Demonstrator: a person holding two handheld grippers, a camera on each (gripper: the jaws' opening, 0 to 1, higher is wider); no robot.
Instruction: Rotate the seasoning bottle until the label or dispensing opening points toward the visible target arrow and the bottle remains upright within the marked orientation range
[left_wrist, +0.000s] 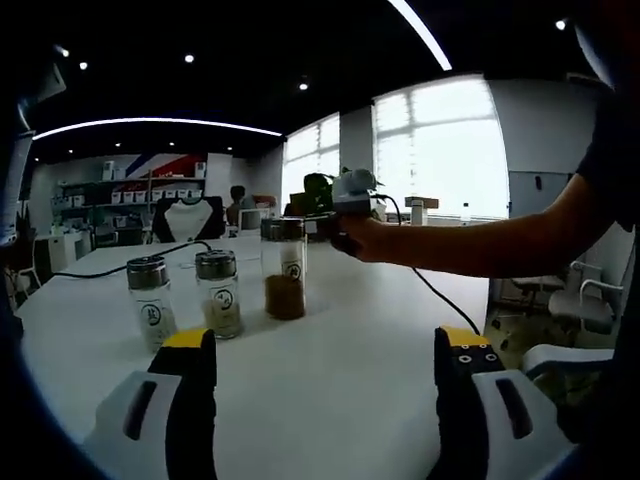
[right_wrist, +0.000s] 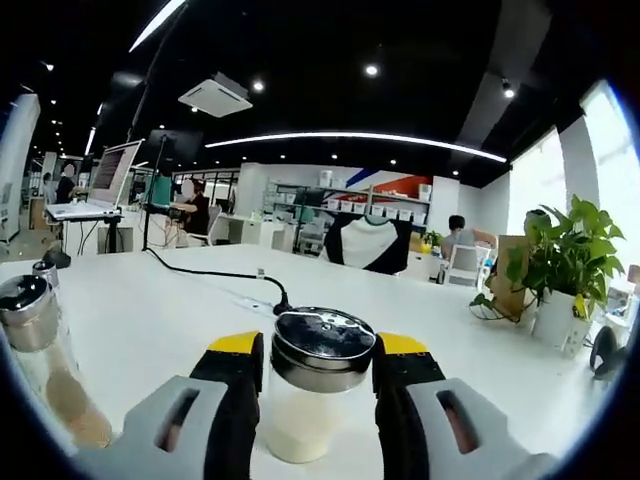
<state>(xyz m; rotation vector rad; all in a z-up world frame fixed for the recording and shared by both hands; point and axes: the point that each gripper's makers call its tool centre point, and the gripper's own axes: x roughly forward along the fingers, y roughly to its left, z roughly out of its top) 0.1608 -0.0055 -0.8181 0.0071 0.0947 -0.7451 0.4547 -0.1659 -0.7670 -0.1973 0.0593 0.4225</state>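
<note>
A seasoning bottle (right_wrist: 298, 425) with pale contents and a shiny metal lid stands upright on the white table (right_wrist: 160, 320). My right gripper (right_wrist: 320, 352) is shut on it, one yellow-tipped finger pressing each side just under the lid. In the left gripper view a hand holds the right gripper's grey body (left_wrist: 352, 190), which reaches in behind a tall bottle with brown contents (left_wrist: 285, 270). My left gripper (left_wrist: 325, 345) stands open low over the table (left_wrist: 340, 380), nothing between its fingers, short of the bottles.
Two shorter glass bottles (left_wrist: 150, 300) (left_wrist: 218, 292) stand left of the tall one. A brown-filled bottle (right_wrist: 40, 370) sits close on the right gripper's left. A black cable (right_wrist: 215, 275) crosses the table. A potted plant (right_wrist: 565, 270) is at far right, office chairs (left_wrist: 590, 300) beyond the edge.
</note>
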